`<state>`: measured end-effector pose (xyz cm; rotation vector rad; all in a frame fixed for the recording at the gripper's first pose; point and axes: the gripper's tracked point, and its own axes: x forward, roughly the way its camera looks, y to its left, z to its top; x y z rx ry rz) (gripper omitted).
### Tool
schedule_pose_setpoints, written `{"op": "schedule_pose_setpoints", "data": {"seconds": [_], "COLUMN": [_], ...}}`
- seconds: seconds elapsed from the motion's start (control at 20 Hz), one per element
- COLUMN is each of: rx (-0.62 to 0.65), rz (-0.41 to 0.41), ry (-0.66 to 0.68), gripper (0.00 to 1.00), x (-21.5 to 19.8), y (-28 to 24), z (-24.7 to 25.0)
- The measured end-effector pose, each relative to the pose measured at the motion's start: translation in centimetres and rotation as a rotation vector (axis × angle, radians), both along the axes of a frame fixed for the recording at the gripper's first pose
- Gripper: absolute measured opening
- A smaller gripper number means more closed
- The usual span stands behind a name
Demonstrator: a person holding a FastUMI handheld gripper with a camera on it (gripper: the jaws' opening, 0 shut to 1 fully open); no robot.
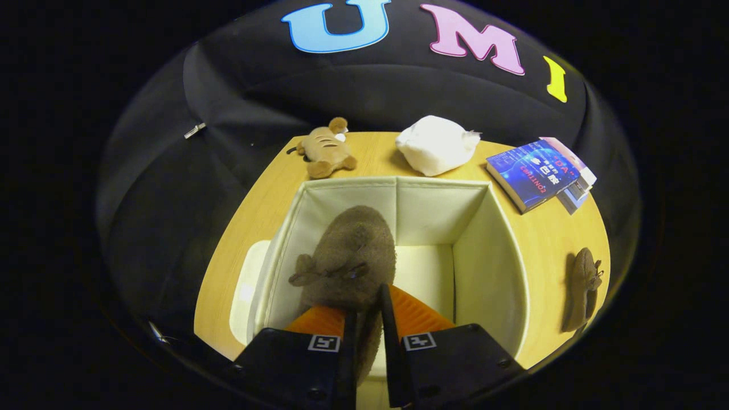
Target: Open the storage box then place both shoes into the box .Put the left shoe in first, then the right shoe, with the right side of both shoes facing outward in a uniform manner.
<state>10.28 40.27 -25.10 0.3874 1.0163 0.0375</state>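
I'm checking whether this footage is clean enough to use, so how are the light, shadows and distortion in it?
Gripper view: warm, even light on the wooden table; fisheye bends the box walls and table edge. A soft shadow lies inside the box under the brown shoe that the tool is shut on. Mild glare on the lid beside the box. The book and second shoe look sharp.

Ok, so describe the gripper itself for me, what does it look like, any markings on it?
The gripper has two blocky dark housings side by side, each carrying a small square black-and-white marker tag near its front edge. Ridged fingers extend forward from them, edged by thin dark blades. Small screw heads dot the housings.
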Motion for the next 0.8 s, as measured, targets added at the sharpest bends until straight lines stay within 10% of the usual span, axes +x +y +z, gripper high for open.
{"op": "schedule_pose_setpoints", "data": {"seconds": [0.35, 0.55, 0.8], "rx": [0.109, 0.125, 0.111], "rz": [0.092, 0.121, 0.112], "ry": [-0.003, -0.041, -0.164], "gripper": [0.48, 0.79, 0.85], "x": [-0.7, -0.9, -0.7], "y": [2.2, 2.4, 0.7], "z": [0.9, 2.2, 4.7]}}
